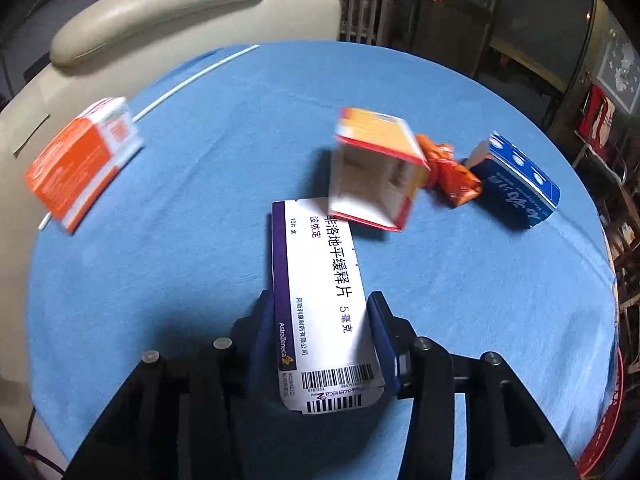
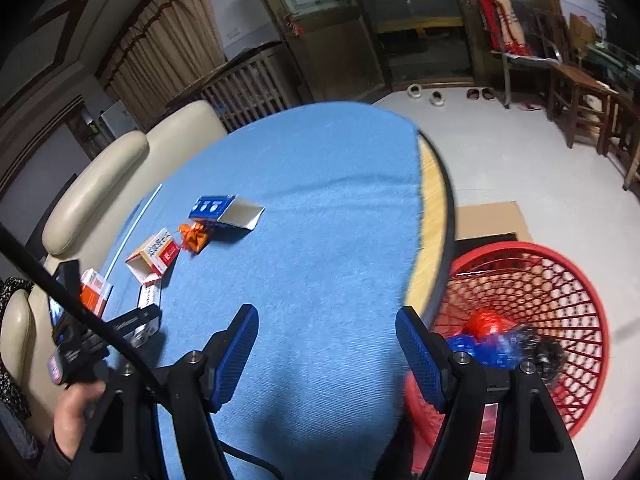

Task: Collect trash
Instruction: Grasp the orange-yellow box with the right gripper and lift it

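Observation:
My left gripper (image 1: 320, 312) is shut on a white and purple medicine box (image 1: 320, 280) and holds it over the blue tablecloth (image 1: 160, 280). Beyond it lie an open yellow and red box (image 1: 376, 168), a crumpled orange wrapper (image 1: 448, 172), a blue box (image 1: 516, 184) and, far left, an orange and white box (image 1: 80, 160). My right gripper (image 2: 326, 320) is open and empty over the cloth near the table's right edge. The same boxes show at the left in the right wrist view: blue box (image 2: 212, 208), wrapper (image 2: 194, 238), open box (image 2: 154, 256). A red mesh basket (image 2: 560, 280) stands on the floor at the right, with trash in it.
A cream sofa (image 1: 160, 12) runs along the table's far left side. A white straw (image 1: 192, 80) lies on the cloth near it. A cardboard sheet (image 2: 488, 220) lies on the floor by the basket. Wooden chairs (image 2: 580, 96) stand at the far right.

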Available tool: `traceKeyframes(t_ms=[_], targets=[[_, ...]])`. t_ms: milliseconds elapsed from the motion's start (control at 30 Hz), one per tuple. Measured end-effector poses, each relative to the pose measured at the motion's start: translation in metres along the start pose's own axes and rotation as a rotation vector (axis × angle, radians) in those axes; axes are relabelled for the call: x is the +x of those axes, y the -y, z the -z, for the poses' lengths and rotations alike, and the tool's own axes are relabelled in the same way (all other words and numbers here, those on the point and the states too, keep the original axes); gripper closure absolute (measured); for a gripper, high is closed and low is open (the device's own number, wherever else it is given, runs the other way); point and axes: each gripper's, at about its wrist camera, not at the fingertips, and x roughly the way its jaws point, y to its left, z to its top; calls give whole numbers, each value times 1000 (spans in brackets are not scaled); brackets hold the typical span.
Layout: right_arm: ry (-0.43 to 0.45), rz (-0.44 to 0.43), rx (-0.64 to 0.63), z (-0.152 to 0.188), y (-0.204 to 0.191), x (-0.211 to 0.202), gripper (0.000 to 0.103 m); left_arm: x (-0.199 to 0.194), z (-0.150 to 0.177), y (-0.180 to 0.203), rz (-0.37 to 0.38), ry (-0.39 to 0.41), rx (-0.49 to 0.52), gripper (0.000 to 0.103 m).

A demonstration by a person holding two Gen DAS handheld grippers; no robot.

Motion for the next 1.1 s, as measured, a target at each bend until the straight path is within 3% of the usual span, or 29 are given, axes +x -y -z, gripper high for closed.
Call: traceKeyframes(t_ms=[167,467,700,900,933,967,1100], targets=[[-26,-68,-78,-7,-43,24,28,-13,8,-40,-24,22,-45,55],[-25,-232,-244,-28,-176,83,28,-23,12,-81,-35,50,-116,55],[-40,-232,-329,-24,-254,137,28,-27,14,-93,-34,58,-144,55],[-68,-149,-386,-17,-275,178,30,-28,14,-98,-18,56,-152,55],[-111,-143,-384,-16,-272,189,42,-27,14,-98,-17,55,-150,55],[-133,-142,-383,-16,-268,193,46,-27,13,-98,-16,56,-148,55],[-141,-175,-376,-16,-248,178,50,-26,12,-94,-1,53,-138,55]])
